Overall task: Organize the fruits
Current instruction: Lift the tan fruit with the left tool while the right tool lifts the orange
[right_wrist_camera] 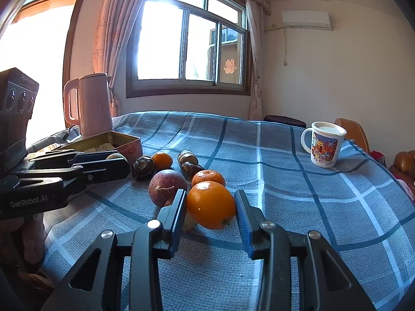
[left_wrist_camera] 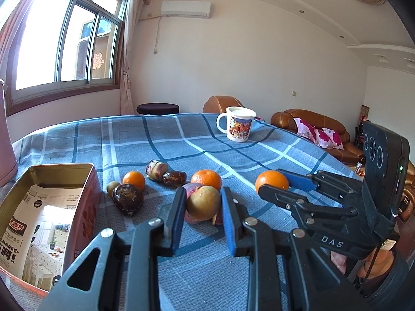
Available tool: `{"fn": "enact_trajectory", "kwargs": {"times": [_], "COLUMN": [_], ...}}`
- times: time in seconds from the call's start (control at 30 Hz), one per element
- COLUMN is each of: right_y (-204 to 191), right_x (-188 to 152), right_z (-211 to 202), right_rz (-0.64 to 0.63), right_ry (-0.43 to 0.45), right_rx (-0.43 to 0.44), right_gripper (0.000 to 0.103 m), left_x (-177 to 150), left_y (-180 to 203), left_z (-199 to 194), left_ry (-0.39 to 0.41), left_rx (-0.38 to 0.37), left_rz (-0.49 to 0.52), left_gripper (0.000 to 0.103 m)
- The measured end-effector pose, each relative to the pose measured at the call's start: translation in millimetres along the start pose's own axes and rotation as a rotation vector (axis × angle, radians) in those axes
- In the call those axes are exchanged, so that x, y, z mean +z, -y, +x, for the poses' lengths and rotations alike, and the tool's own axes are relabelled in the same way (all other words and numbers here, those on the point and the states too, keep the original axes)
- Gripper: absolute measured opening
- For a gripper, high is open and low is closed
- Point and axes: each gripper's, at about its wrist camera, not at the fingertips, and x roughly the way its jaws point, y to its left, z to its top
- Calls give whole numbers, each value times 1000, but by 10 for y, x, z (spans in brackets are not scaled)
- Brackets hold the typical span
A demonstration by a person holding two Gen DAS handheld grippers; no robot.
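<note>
Left gripper [left_wrist_camera: 202, 202] clamping brown fruit [left_wrist_camera: 203, 205], right gripper [right_wrist_camera: 210, 207] clamping orange [right_wrist_camera: 210, 208], over blue checked tablecloth [left_wrist_camera: 181, 140].

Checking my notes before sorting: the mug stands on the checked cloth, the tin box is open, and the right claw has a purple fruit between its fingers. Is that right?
One thing is wrong: the right claw has an orange between its fingers, not a purple fruit, as the right wrist view shows. The mug does stand on the checked cloth, and the tin box is open.
</note>
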Motion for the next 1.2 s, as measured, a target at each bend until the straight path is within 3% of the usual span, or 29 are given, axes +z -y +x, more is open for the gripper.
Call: {"fn": "enact_trajectory", "kwargs": {"times": [1.2], "right_y": [-26], "right_x": [-26], "right_z": [-153], "right_rz": [-17], "right_ry": [107], "right_rx": [-2], "right_gripper": [39], "left_x": [-28], "left_y": [164], "left_z": [-156], "left_ry": [102], "left_rx": [44], "left_rz": [90], "left_gripper": [28]}}
